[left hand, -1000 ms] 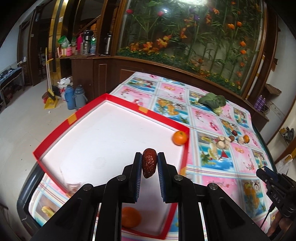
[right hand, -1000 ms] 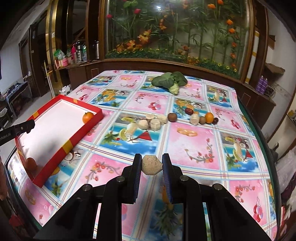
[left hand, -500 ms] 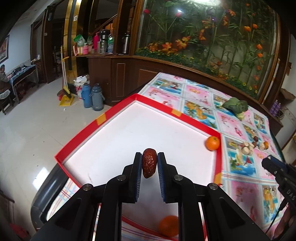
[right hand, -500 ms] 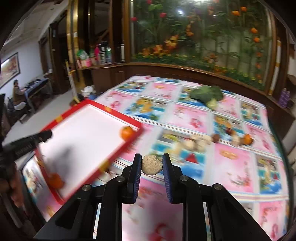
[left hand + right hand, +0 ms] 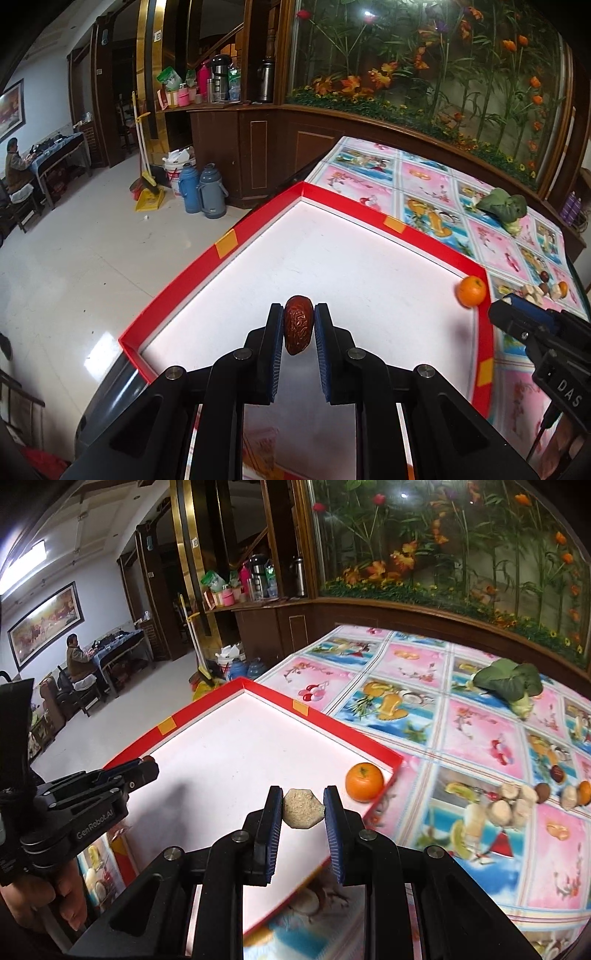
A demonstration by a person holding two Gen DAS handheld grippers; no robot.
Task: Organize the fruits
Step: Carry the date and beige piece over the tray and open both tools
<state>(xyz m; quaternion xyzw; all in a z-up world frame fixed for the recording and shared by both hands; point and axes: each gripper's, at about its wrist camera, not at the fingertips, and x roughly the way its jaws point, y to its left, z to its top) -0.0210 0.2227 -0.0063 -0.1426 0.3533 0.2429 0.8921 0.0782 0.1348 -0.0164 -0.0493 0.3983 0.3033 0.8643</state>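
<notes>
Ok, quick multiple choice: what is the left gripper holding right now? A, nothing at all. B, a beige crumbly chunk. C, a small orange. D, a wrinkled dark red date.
D: the left gripper has its jaws shut on a wrinkled dark red date above the red tray; the beige chunk sits in the right gripper, and the orange lies in the tray's corner.
</notes>
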